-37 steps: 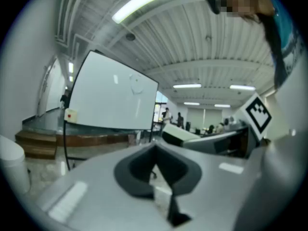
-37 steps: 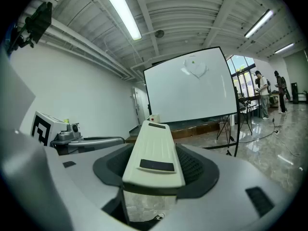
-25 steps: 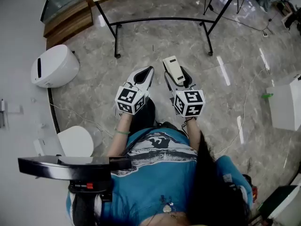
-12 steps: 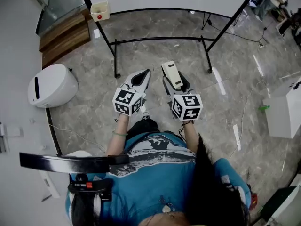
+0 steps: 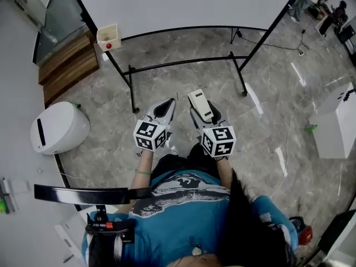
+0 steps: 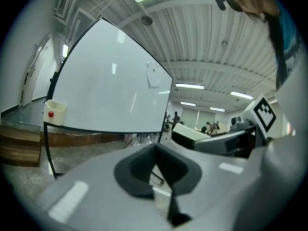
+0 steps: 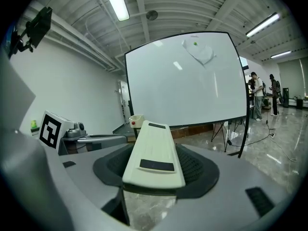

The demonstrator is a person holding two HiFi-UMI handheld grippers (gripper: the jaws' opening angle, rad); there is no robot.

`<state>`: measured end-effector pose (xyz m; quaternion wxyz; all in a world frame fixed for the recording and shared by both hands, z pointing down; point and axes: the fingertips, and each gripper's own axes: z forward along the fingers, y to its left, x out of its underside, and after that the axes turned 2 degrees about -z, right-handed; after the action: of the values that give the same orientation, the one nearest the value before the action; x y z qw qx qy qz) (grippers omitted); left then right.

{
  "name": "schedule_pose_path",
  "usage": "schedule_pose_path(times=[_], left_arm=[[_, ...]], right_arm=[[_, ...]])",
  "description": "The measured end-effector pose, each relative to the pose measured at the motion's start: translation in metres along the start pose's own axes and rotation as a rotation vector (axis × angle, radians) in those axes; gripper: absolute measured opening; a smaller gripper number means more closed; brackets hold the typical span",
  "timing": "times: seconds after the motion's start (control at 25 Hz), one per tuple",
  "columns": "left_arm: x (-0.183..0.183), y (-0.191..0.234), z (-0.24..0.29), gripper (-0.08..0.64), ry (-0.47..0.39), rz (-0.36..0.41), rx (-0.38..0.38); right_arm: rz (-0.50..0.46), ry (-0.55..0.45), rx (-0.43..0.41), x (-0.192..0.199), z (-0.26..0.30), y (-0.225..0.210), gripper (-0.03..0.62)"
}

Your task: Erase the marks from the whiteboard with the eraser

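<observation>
- Ahead of you, well apart from both grippers, the whiteboard stands on its black frame. The eraser has not reached it, so the step in hand is the approach.
- The eraser sits clamped lengthwise in your right gripper, with its front end jutting past the jaw tips toward the board. Squeeze firmly enough that it cannot slide back when it presses on the board.
- Your left gripper has its jaws together on nothing. Hold it low and to the side, since 1 tool is enough here.
- The marks look faint: a pale smudge with a small green dot, high on the board in the right gripper view. I judge you need to raise the right gripper well up to meet them.
- Turn the gripper so the eraser's wiping side lies flat on the board. From these views I cannot tell which side carries the felt, so check before contact.
- Step in short of the frame's floor bar, so your feet stay clear of it.
- Wipe with even, overlapping strokes and light pressure, because the board could rock on its stand.
- Steer clear of the small box with the red item at the board's lower left corner.
</observation>
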<state>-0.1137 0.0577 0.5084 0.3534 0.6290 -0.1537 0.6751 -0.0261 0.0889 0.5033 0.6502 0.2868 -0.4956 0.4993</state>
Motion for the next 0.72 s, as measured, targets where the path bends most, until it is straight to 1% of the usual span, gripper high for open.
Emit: schedule_pose_path(times=[0.16, 0.28, 0.44, 0.56, 0.72], left_arm=[[0.005, 0.01, 0.024, 0.003, 0.028, -0.011, 0.001], [0.0, 0.026, 0.046, 0.003, 0.03, -0.011, -0.017], [-0.018, 0.056, 0.088, 0.003, 0.014, -0.002, -0.063], [-0.036, 0.074, 0.127, 0.003, -0.013, -0.018, -0.086], [-0.062, 0.083, 0.184, 0.003, -0.054, -0.037, -0.104]], right_arm=[[0.017, -0.005, 0.011, -0.011, 0.019, -0.026, 0.264], [0.025, -0.021, 0.008, -0.026, 0.042, -0.049, 0.264], [0.015, -0.039, -0.01, -0.053, 0.083, -0.087, 0.264], [-0.008, -0.052, -0.025, -0.075, 0.111, -0.12, 0.264], [-0.053, -0.07, -0.04, -0.108, 0.141, -0.171, 0.264]])
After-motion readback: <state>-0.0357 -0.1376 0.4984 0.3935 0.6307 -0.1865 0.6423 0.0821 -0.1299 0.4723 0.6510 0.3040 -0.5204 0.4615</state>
